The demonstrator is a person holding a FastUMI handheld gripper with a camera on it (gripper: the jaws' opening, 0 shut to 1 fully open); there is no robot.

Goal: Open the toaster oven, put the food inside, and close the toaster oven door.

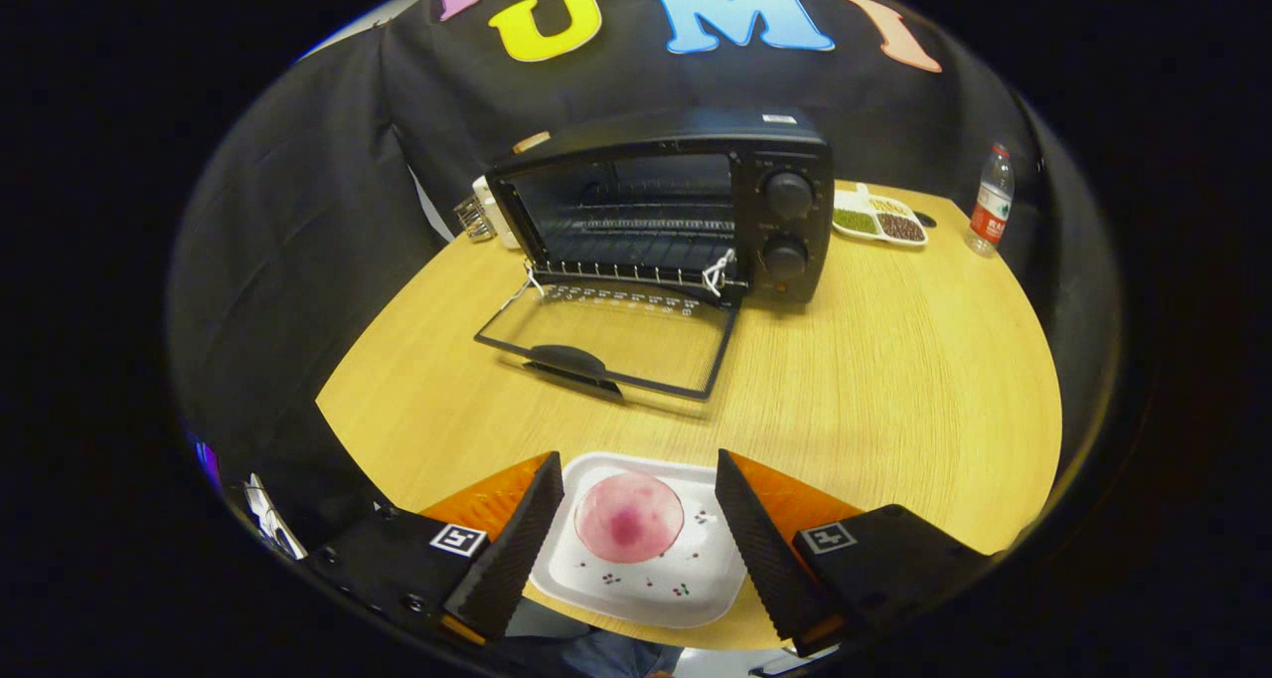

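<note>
Our gripper (pixel 639 529) hangs low over the near edge of the wooden table (pixel 894 380), its fingers spread wide and holding nothing. Between them, from the gripper view, we see a white square plate (pixel 606 579) carrying a pink domed piece of food (pixel 629 517); the fingers flank the plate on either side without, as far as we can tell, touching it.

Beyond the fingers, well apart from the plate, stands the black toaster oven (pixel 666 201). Its glass door (pixel 606 340) is already dropped flat onto the table, handle toward us, and the wire rack inside is bare. To the oven's right sit a divided dish of beans (pixel 879 223) and a water bottle (pixel 991 201), both clear of our path.

We judge the opening step done and the pickup next. Our worries: if we close on the dome itself, the soft-looking food may squash or slip; if we pinch the plate rim unevenly, it could tilt and shed the food. On the carry, the lowered door lies right in the approach line, so coming in too low could catch its edge or handle.
</note>
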